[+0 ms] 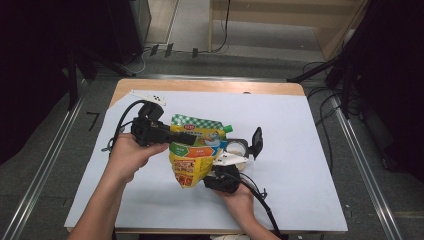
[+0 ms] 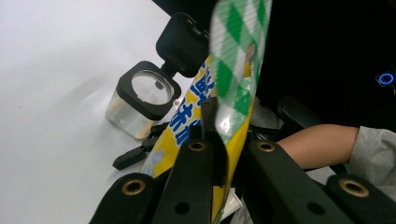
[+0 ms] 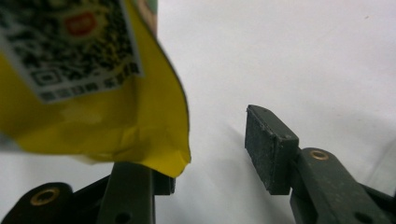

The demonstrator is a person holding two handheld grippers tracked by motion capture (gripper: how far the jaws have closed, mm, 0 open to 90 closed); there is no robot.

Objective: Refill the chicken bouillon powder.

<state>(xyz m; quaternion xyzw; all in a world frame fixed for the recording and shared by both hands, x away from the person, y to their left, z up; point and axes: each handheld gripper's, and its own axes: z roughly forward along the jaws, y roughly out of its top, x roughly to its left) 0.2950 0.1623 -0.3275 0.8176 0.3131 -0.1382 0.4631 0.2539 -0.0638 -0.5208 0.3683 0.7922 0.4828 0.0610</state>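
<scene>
The left hand-held gripper (image 1: 167, 136) is clamped on the side edge of a yellow pouch (image 1: 195, 152) with a green-and-white checked top, holding it upright above the worktop (image 1: 300, 150); in the left gripper view its two black jaws meet on the pouch's sealed seam (image 2: 229, 116), with the checked band rising straight ahead of them. A green spout cap (image 1: 227, 129) sits at the pouch's upper corner, on the far side from the left hand-held gripper.

The right hand-held gripper (image 1: 225, 175) stands open just below the pouch's bottom edge; in the right gripper view its jaws are spread well apart, the yellow bottom corner of the pouch (image 3: 140, 135) hanging over one jaw while the other jaw's pad (image 3: 266, 149) is clear of it, white worktop showing between them; whether the corner touches the near jaw I cannot tell.

A small clear jar (image 2: 137, 105) with a black square rim stands on the worktop just beyond the right hand-held gripper and behind the pouch; its black lid (image 2: 182, 42) is hinged open and tilted up and away from the mouth. The jar is near the pouch but apart from the left hand-held gripper's jaws.

The left hand (image 1: 127, 155) wraps the left hand-held gripper's handle; the right hand (image 1: 240, 197) holds the other from below, a black cable (image 1: 262, 202) trailing back from it.
</scene>
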